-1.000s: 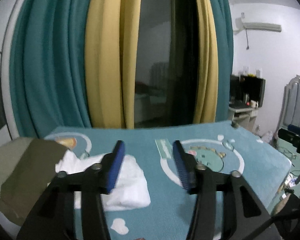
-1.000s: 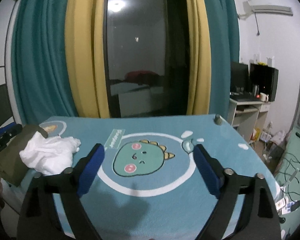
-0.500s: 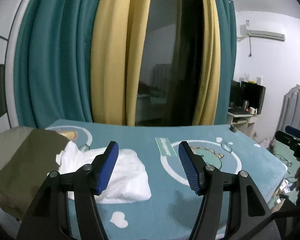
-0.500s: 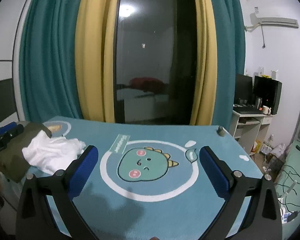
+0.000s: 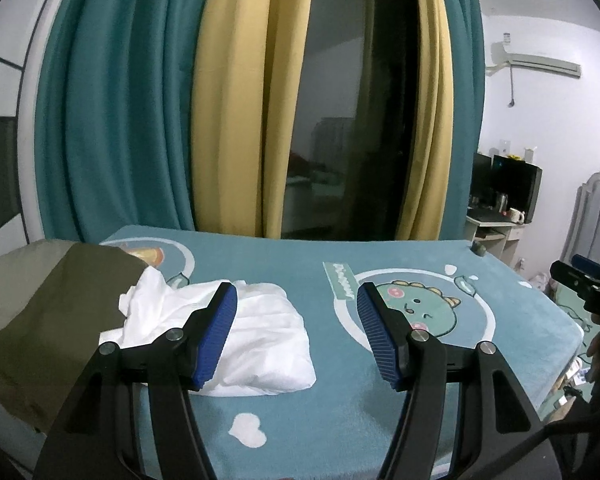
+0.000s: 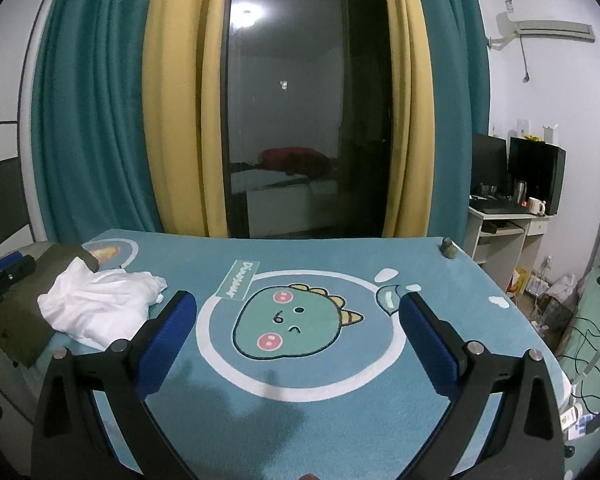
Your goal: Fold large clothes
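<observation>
We see the white garment (image 5: 256,336) crumpled at lower left, long axis running lower right to upper left, partly on olive cloth (image 5: 56,312). Mat label (image 6: 238,280) unreadable. Left gripper (image 5: 294,336) and right gripper (image 6: 296,340) both spread wide, holding nothing.

Teal dinosaur-print rug (image 6: 340,396) covering the table top, crumpled white garment (image 5: 260,344) lying on its left part, olive-green garment (image 5: 56,312) draped over the left edge partly under the white one, small dark knob (image 6: 447,247) at the far right corner
</observation>
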Available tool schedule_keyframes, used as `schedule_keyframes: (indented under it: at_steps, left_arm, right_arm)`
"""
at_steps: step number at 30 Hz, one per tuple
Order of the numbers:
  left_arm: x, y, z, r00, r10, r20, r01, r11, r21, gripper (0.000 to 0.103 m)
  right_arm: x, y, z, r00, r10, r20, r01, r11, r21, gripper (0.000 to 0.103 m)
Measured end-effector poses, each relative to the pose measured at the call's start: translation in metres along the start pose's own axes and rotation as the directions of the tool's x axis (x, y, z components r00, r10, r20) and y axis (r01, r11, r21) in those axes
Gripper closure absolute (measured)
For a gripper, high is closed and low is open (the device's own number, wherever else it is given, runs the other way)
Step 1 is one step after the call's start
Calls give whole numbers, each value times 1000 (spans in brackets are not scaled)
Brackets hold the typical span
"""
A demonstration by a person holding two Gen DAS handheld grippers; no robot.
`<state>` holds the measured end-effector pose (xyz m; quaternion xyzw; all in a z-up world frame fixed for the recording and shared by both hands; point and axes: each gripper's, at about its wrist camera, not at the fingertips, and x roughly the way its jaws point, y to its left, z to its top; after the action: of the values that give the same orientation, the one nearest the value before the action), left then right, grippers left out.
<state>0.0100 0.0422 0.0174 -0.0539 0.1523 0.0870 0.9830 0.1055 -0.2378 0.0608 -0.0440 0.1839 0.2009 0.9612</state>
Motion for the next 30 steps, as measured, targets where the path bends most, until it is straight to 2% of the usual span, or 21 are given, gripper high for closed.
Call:
schedule_keyframes:
  at_steps: [30]
  left_arm:
    - [7, 3, -4, 1000, 12, -2, -12, 1000, -10, 37]
  right_arm:
    - [5, 1, -1, 1000, 0, -17, 0, 1000, -16, 3]
